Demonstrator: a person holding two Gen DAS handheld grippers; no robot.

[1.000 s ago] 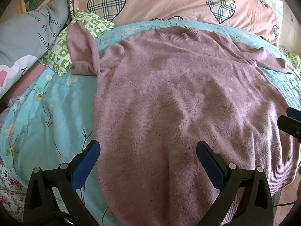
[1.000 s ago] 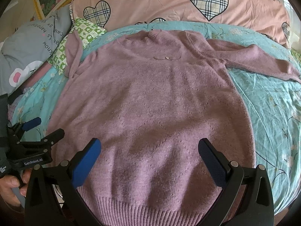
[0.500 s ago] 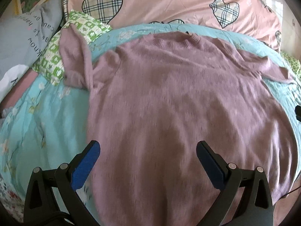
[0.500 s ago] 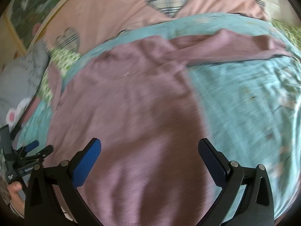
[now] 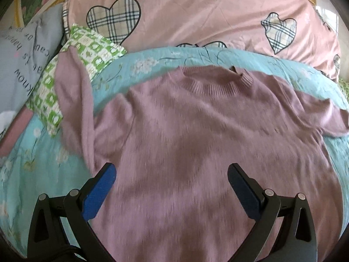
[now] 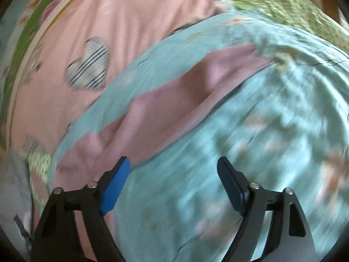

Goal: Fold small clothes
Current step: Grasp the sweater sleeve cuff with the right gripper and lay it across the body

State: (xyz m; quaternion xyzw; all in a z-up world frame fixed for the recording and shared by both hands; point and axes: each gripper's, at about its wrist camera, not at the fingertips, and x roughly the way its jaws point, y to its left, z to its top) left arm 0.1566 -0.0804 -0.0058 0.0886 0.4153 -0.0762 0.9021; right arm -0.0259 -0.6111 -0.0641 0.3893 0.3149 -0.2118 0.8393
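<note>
- One mauve knit sweater: flat on bed, frame centre.
- Left hand-held gripper, right hand-held gripper: spread, empty.
- Risk: right sleeve bunching if pinched mid-length.

sweater: plain mauve-pink knit, ahead of the left tongs
sheet: turquoise with pale flowers, beneath and left of them
pillow: green-and-white checks, far left ahead
duvet: salmon pink with plaid hearts, farthest ahead
cushion: grey with dark lettering, far left
finger pads: blue on black
</note>
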